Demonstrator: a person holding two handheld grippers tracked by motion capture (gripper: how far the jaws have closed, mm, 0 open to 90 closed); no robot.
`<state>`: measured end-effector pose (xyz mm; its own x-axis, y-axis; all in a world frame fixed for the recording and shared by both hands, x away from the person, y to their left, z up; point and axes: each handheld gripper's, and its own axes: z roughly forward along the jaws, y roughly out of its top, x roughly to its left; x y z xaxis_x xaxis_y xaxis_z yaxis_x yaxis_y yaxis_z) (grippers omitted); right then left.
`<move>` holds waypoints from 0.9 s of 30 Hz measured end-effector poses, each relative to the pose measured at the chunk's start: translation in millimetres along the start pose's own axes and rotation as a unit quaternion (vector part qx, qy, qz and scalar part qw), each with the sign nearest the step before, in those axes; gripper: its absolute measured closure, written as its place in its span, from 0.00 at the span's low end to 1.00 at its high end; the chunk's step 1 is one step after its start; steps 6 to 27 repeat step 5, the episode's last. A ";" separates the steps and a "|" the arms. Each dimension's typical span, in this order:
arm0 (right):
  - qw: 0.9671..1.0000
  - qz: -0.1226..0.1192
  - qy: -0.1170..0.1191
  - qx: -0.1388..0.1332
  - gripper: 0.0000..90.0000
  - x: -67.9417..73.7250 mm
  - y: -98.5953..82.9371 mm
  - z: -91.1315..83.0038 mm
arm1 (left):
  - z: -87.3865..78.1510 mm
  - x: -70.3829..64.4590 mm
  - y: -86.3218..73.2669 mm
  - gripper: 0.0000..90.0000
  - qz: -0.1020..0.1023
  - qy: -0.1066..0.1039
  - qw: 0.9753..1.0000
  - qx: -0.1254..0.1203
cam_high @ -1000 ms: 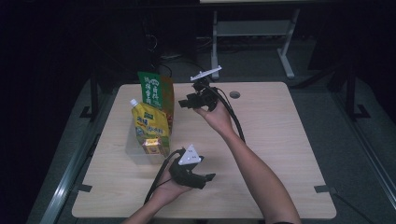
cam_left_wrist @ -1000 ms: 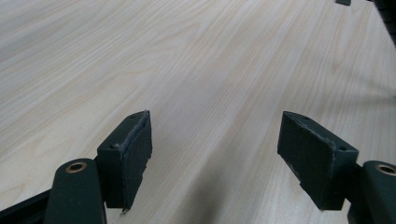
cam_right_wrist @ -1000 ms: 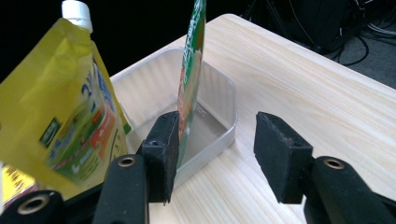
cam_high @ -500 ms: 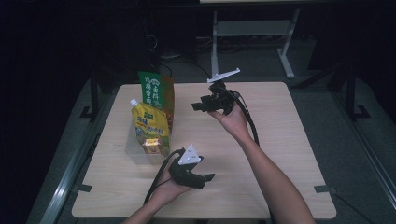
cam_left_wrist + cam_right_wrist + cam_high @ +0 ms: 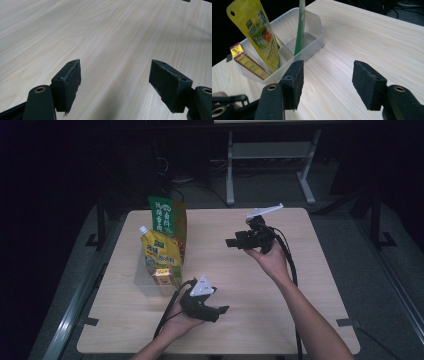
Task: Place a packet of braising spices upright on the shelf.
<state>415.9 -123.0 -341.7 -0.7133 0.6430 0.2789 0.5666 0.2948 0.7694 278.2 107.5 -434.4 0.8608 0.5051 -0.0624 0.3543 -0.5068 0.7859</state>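
Nearest you, your left gripper [image 5: 222,309] rests low over the desk [image 5: 300,285] close to its near edge, a little left of the middle. Its jaws stand wide apart with only bare wood grain between them in the left gripper view, so it holds nothing. Parked there, it reads as idle and out of the way, leaving the working side free.

Farther out, your right gripper [image 5: 231,242] is raised above the middle of the desk, turned so its jaws aim left toward the packets. They too are spread wide and carry nothing. That aim looks like a line-up on the things by the left edge, with the opening broad enough to take a flat packet edge-on.

Along the left edge sits a clear tub [image 5: 313,30], and everything you would handle is inside it. At its near end a small yellow box [image 5: 247,62] leans against the wall. Just behind it a yellow pouch [image 5: 259,32] with a white cap stands nearly upright, propped by the tub. At the far end, toward the far left corner, a green packet [image 5: 166,217] stands on edge; the right gripper view shows it almost side-on as a thin green strip [image 5: 300,27]. The tub is what keeps these packets standing with their tops free, so a pinch from above or from the side should reach them. The tub's far half looks mostly empty around the green packet.
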 end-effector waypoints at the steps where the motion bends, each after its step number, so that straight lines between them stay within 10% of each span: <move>1: 1.000 0.000 -0.001 -0.002 0.46 -1.0 -2.8 -2.7 | -0.2 -0.1 -0.2 0.28 0.000 0.000 1.000 0.000; 27: 1.000 0.005 -0.008 -0.003 0.44 -2.7 -13.1 -12.4 | 0.0 0.1 -0.5 0.28 0.006 0.000 1.000 0.000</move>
